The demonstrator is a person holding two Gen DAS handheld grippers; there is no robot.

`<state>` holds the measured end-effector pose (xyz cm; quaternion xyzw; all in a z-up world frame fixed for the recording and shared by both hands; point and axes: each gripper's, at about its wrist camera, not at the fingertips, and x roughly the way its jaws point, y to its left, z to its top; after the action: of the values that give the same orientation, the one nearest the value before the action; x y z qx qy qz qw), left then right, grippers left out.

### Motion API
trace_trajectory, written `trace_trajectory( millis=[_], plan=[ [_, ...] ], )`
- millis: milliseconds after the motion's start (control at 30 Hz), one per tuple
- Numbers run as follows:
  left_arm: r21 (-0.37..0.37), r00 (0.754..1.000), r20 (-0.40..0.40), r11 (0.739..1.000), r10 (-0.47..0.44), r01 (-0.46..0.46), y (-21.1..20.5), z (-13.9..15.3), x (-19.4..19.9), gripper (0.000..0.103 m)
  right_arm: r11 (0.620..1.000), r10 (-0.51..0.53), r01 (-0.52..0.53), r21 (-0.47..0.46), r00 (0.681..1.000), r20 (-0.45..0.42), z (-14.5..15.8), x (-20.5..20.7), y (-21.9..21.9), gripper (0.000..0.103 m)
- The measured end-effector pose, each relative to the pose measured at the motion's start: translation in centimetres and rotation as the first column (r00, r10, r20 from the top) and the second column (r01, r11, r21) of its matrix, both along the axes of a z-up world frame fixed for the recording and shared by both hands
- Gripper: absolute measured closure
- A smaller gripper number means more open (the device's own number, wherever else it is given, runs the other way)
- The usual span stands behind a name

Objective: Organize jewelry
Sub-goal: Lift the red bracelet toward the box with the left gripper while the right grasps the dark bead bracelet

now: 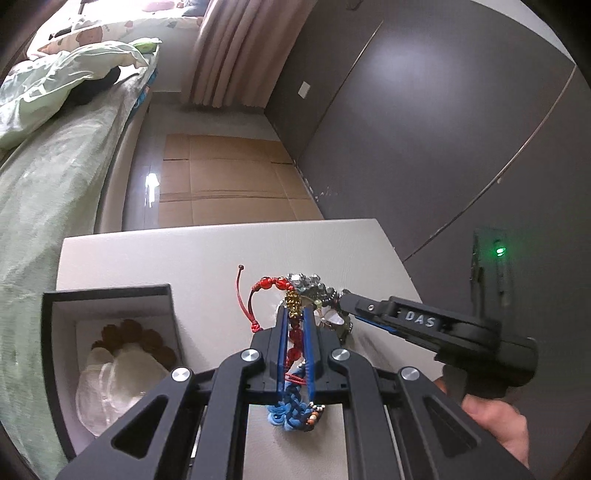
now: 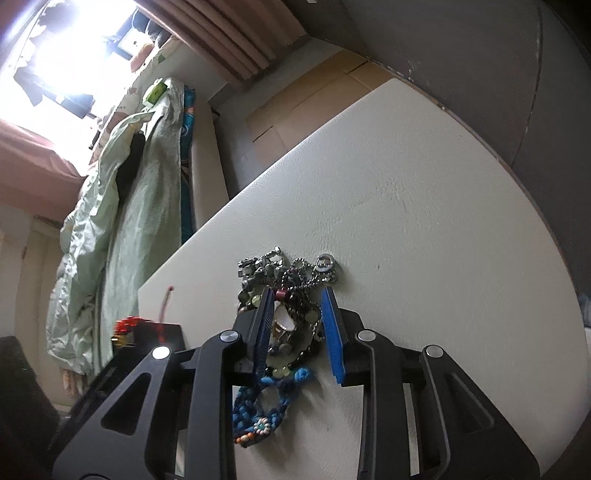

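Red bead bracelet (image 1: 295, 334) is clamped in the left gripper (image 1: 295, 314).

This is a bedroom in a home. A bed (image 1: 55, 192) runs along one side, covered in a pale green sheet, with a rumpled light quilt (image 1: 66, 74) and a printed pillow (image 1: 96, 33) at its far end. Pinkish curtains (image 1: 240, 51) hang to the floor beside a bright window (image 2: 74, 55). Dark wardrobe panels (image 1: 424, 110) line the opposite wall, and flattened cardboard (image 1: 229, 184) covers the floor between them. A white table (image 2: 406, 221) stands at the foot of the bed.
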<state>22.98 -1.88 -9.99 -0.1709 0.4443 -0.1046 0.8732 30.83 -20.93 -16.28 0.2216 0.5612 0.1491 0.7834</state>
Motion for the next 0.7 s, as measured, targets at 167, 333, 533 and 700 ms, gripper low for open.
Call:
trace_trajectory(
  millis=[167,333,533,700],
  plan=[
    [-0.012,1.0,0.008,1.0,0.005,-0.005,0.8,0.4,-0.2,0.097,0.999,0.03,-0.03,-0.033,1.0,0.003,-0.4,0.4,1.0,0.075],
    [-0.013,1.0,0.011,1.0,0.008,-0.008,0.9,0.4,-0.4,0.097,0.998,0.048,-0.047,-0.043,0.999,0.025,0.0,0.4,1.4,0.088],
    [-0.014,1.0,0.016,1.0,0.009,-0.009,0.9,0.7,-0.6,0.097,0.999,0.048,-0.048,-0.004,0.998,0.051,1.5,-0.1,0.8,0.095],
    [-0.017,0.999,0.033,1.0,0.015,-0.014,1.1,1.3,-1.2,0.097,0.998,0.046,-0.05,0.048,0.995,0.085,3.3,-1.0,0.0,0.095]
  ],
)
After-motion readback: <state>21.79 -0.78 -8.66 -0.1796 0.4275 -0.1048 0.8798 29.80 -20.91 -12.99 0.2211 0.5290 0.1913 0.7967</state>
